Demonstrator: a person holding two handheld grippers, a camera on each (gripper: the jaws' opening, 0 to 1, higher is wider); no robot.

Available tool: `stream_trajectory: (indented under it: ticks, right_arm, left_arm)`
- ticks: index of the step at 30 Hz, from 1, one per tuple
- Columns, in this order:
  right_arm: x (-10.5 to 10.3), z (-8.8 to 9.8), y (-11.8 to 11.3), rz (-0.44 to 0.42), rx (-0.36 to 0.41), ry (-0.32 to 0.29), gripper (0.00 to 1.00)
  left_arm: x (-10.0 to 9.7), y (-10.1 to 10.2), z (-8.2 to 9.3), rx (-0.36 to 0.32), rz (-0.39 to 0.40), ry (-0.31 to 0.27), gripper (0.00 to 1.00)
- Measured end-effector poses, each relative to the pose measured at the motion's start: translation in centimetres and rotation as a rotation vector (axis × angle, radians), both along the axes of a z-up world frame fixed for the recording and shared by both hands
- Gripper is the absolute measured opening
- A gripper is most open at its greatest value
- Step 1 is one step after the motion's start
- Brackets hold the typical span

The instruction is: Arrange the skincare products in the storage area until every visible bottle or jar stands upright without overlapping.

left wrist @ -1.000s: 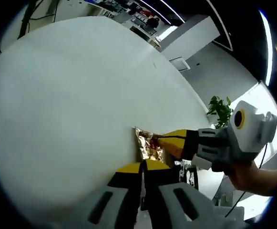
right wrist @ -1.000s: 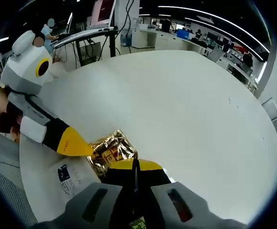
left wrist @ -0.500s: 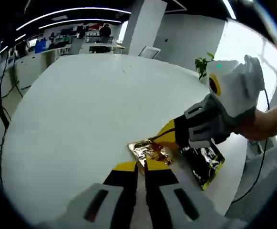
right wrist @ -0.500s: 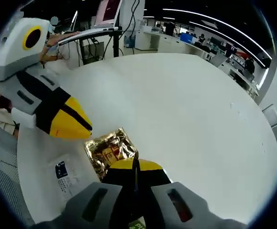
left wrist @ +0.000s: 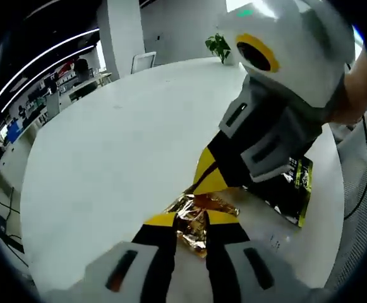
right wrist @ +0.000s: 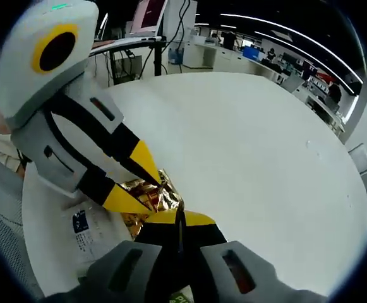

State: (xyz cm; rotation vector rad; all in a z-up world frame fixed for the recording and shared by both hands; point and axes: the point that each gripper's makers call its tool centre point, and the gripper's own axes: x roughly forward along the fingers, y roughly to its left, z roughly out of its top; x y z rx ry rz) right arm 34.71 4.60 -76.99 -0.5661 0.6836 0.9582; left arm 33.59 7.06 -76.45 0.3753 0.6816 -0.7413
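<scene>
Gold packet [left wrist: 194, 218] lies near the surface [left wrist: 107, 145] edge. My right gripper [right wrist: 178, 218] clenches it flat so my left gripper [left wrist: 192, 222], jaws parted around it, can grab.

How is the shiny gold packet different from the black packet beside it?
The gold packet is crinkled and shiny; the black packet looks flat and dark, with a yellow-green edge. The gold packet sits between the left tool's jaws and seems pinched by the right tool; the black packet lies loose, partly behind that tool. Both rest on the white table.
</scene>
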Motion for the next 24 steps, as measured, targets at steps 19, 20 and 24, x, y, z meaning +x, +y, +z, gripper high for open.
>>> stream_trajectory:
  ticks: [19, 20, 24]
  right_arm:
    - [0.0, 1.7, -0.6, -0.053, 0.088, -0.058, 0.26]
    - [0.1, 2.0, -0.7, -0.057, 0.09, -0.061, 0.27]
    - [0.2, 2.6, -1.0, -0.061, 0.099, -0.073, 0.29]
  left_arm:
    - [0.0, -0.3, -0.1, -0.013, 0.04, -0.021, 0.19]
    - [0.0, -0.2, -0.1, -0.013, 0.044, -0.02, 0.2]
    - [0.1, -0.2, -0.1, -0.016, 0.061, -0.015, 0.21]
